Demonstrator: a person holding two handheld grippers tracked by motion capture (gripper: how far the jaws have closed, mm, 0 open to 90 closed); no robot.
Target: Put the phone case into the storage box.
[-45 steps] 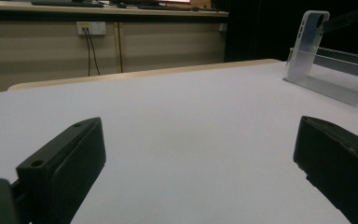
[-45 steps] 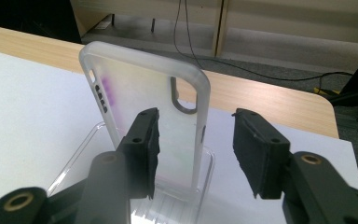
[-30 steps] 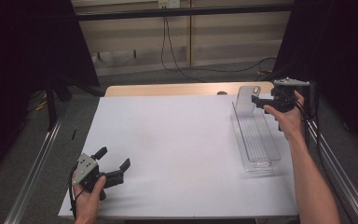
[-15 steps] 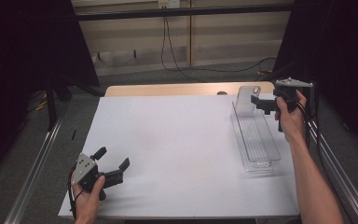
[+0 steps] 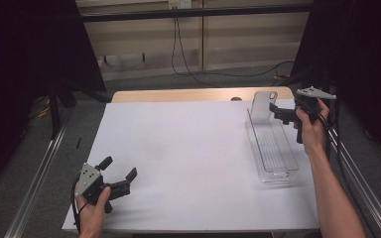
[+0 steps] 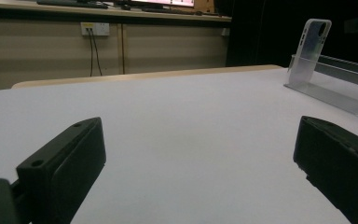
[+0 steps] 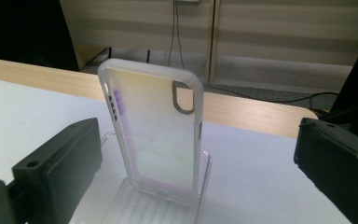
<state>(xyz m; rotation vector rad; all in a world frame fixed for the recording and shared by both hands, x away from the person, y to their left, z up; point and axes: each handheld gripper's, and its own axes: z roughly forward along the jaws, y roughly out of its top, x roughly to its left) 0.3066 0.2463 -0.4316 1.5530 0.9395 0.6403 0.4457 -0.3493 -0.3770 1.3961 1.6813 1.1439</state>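
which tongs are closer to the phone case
The right tongs, open just beside the phone case standing in the clear tray; the left tongs rest across the table.

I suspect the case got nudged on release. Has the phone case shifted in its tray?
No. The phone case stands upright at the clear tray's far end, as before.

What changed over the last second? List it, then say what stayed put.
The right gripper has just been opening its jaws; they now stand wide, apart from the phone case, which stands upright at the far end of the clear tray. The hand barely shifted. Unchanged: the left gripper, open and resting near the front left of the white table, and the tray's place.
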